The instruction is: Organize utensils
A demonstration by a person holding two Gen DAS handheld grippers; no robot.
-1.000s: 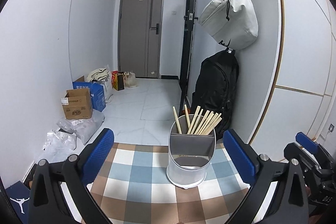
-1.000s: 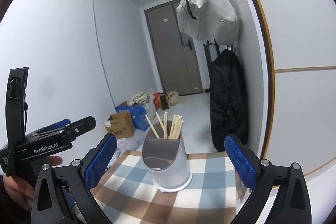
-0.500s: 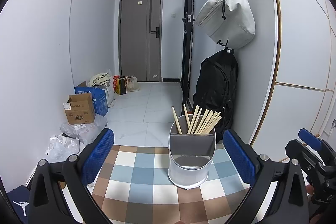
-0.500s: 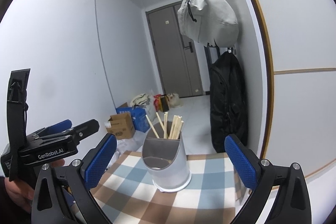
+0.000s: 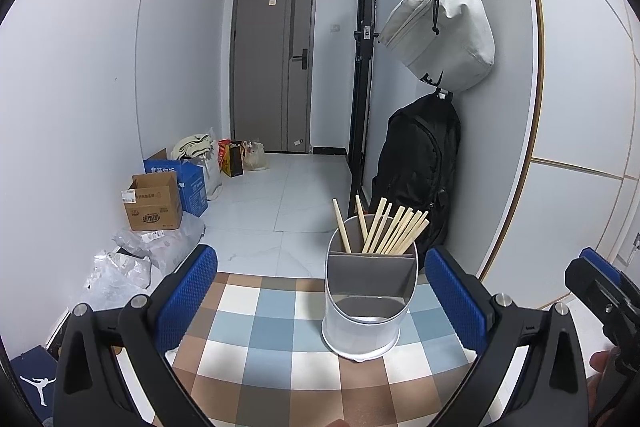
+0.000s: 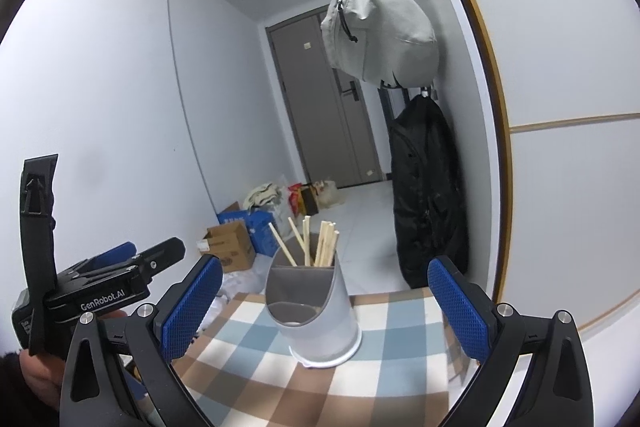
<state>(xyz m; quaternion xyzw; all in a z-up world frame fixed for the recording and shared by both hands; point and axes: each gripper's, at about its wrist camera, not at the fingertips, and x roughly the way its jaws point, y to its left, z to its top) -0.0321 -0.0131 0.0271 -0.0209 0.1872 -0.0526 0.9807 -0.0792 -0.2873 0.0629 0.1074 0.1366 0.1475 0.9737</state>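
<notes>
White cylindrical utensil holder with grey divider (image 5: 368, 303) stands upright on the checkered tablecloth (image 5: 256, 343), near its far edge. Bundle of light wooden chopsticks (image 5: 386, 227) sits in the holder's rear compartment, tips fanned and leaning. Front compartment: contents not discernible.

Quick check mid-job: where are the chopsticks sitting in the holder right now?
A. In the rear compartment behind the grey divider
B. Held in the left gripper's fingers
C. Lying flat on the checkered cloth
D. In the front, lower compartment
A: the chopsticks stand leaning in the rear section of the utensil holder, behind its grey divider; no chopsticks show in the front compartment, and both grippers are open and hold nothing.
</notes>
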